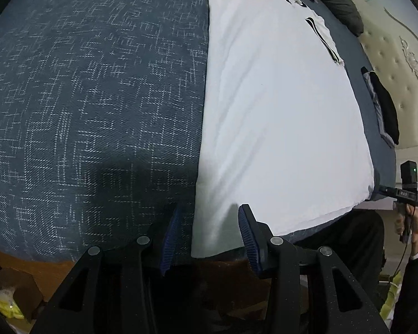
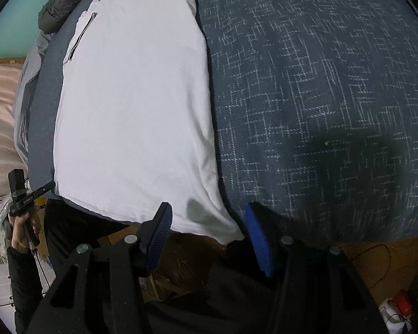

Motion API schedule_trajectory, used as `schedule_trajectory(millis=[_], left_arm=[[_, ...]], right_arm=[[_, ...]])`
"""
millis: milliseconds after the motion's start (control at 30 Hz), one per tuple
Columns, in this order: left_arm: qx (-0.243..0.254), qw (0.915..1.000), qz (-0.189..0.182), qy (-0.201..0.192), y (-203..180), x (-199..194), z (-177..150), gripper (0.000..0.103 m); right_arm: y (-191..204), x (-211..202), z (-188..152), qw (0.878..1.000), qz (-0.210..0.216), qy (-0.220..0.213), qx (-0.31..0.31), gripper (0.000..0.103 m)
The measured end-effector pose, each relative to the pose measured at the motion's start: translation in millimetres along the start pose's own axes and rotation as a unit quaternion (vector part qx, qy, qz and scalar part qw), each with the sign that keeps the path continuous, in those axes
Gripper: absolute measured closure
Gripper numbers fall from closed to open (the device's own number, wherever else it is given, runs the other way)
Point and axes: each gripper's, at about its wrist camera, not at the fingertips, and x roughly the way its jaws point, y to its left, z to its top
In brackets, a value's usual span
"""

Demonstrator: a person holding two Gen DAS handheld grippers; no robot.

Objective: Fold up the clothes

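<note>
One white shirt, one blue patterned bedspread, two tools, left and right.

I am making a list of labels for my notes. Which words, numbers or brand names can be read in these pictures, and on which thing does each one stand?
Nothing can be read with certainty.
Right gripper, seen from the left wrist: small pale characters on its black body, too small to read.
Left gripper, seen from the right wrist: a pale label on its body, too blurred to read.
White shirt: black trim only, no text visible.
Blue bedcover: a woven pattern of white lines, no text.
</note>
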Motion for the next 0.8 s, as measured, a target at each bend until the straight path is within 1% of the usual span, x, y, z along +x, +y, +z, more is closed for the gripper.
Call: schedule_trajectory(millis=[33,67,100,167,267,300,333,367,400,433,500,567,600,800], left_arm=[[0.001,1.0000,0.001,0.001,-0.5,1.1,0.0,0.059],[0.001,1.0000,0.001,0.001,-1.0,2.1,0.0,0.063],[0.002,1.0000,0.002,0.002,-1.5,3.2,0.0,0.065],[0.004,1.0000,0.002,0.003,-2.8,4.4,-0.3,0.079],[0.009,0.9999,-0.001,0.005,-4.6,5.5,-3.9,0.084],[0.010,0.9999,-0.001,0.005,-5.1,5.5,-4.3,0.085],[0.009,0.9999,-0.004,0.005,-5.8,5.9,-3.8,0.090],[0.007,0.9999,-0.006,0.004,-6.5,6.3,-3.2,0.096],[0.009,0.9999,-0.009,0.004,-7.9,6.1,-3.4,0.098],[0.011,0.9999,-0.010,0.003,-9.5,4.9,-3.8,0.099],[0.016,0.9998,-0.010,-0.001,-13.4,1.9,-3.4,0.099],[0.019,0.9997,-0.012,-0.007,-17.0,-3.0,-1.8,0.100],[0.021,0.9996,-0.014,-0.010,-18.0,-6.8,-1.0,0.100],[0.037,0.9986,-0.021,-0.031,-31.0,-30.2,9.7,0.100]], right_arm=[[-0.4,0.6,0.2,1.000,-0.001,0.001,-0.001,0.048],[-0.4,1.5,0.3,1.000,-0.003,0.002,-0.003,0.048],[0.1,2.6,0.2,1.000,-0.005,0.003,-0.005,0.048],[1.9,4.8,-0.8,1.000,-0.012,0.006,-0.017,0.048],[2.9,5.1,-2.0,0.999,-0.017,0.005,-0.027,0.048],[2.1,4.3,-2.1,0.999,-0.016,0.003,-0.028,0.051],[1.4,3.5,-2.1,1.000,-0.013,0.003,-0.028,0.058],[1.1,3.1,-2.3,1.000,-0.007,0.003,-0.030,0.062],[0.9,2.6,-2.6,0.999,-0.002,0.004,-0.032,0.065],[1.1,2.6,-3.1,0.999,0.004,0.006,-0.035,0.075],[2.6,2.2,-4.1,0.999,0.013,0.008,-0.044,0.088],[2.7,-3.6,-2.6,0.999,0.021,0.001,-0.048,0.093],[2.5,-7.4,-1.5,0.998,0.025,-0.004,-0.049,0.098],[7.1,-43.1,10.5,0.996,0.049,-0.045,-0.058,0.099]])
